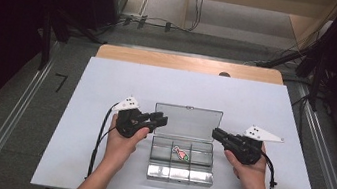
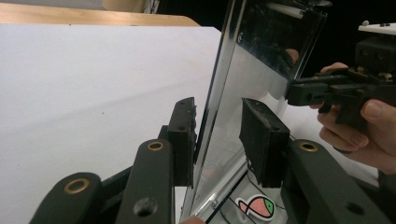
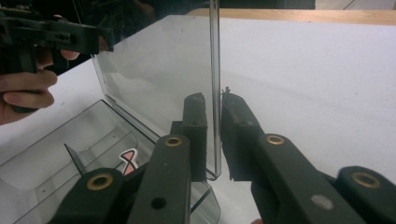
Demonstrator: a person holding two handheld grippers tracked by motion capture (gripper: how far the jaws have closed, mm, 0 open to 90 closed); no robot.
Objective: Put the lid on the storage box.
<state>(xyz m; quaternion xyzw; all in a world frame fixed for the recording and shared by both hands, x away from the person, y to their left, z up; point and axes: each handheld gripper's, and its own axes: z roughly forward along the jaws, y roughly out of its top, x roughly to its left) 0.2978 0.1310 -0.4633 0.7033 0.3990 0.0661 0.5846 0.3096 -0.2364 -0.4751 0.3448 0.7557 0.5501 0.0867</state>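
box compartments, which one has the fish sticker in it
The middle compartment of the back row in the clear box holds the pink-and-green fish sticker; the other compartments look empty.

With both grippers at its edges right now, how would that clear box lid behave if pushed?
The clear lid looks thin and stiff, standing upright; it would probably swing on its hinge rather than bend. Its glossy surface may slip between the left gripper pads. The compartment box seems light, so it might slide.

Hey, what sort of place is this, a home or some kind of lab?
Probably a lab or recording setup: a plain white table, cables on the floor, and metal rails beside it.
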